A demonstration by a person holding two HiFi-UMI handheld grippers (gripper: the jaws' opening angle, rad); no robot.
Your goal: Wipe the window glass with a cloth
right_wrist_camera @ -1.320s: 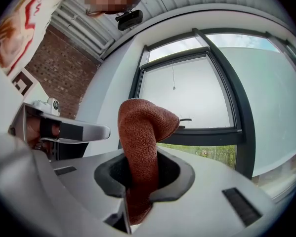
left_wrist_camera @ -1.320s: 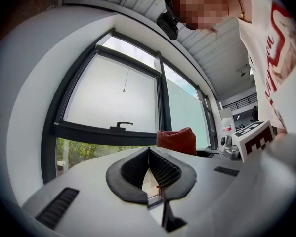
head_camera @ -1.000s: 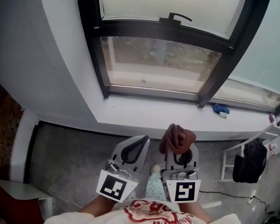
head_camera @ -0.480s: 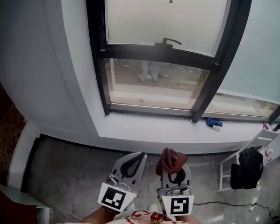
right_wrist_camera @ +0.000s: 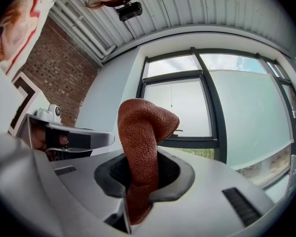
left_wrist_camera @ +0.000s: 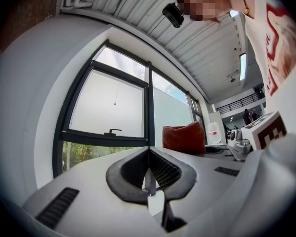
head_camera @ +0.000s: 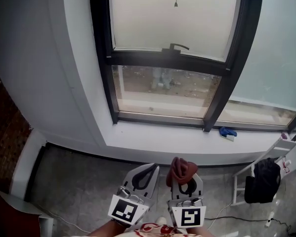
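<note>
Our right claw point(head_camera: 187, 177) is shut tight on the soft rust-red cloth point(head_camera: 182, 167). Our left claw point(head_camera: 148, 169) is closed, holding nothing. The black-framed window glass point(head_camera: 172, 19) is well away at 12 o'clock. Rubbing hard could pull the floppy cloth loose.

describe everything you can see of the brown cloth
The cloth is rust-brown with a nubbly, terry-like weave. It is bunched into a thick fold, pinched upright between the shut right tongs, its lower end tucked down between them and its rounded top flopping over above. Only the tongs touch it; it is not against the window glass.
</note>
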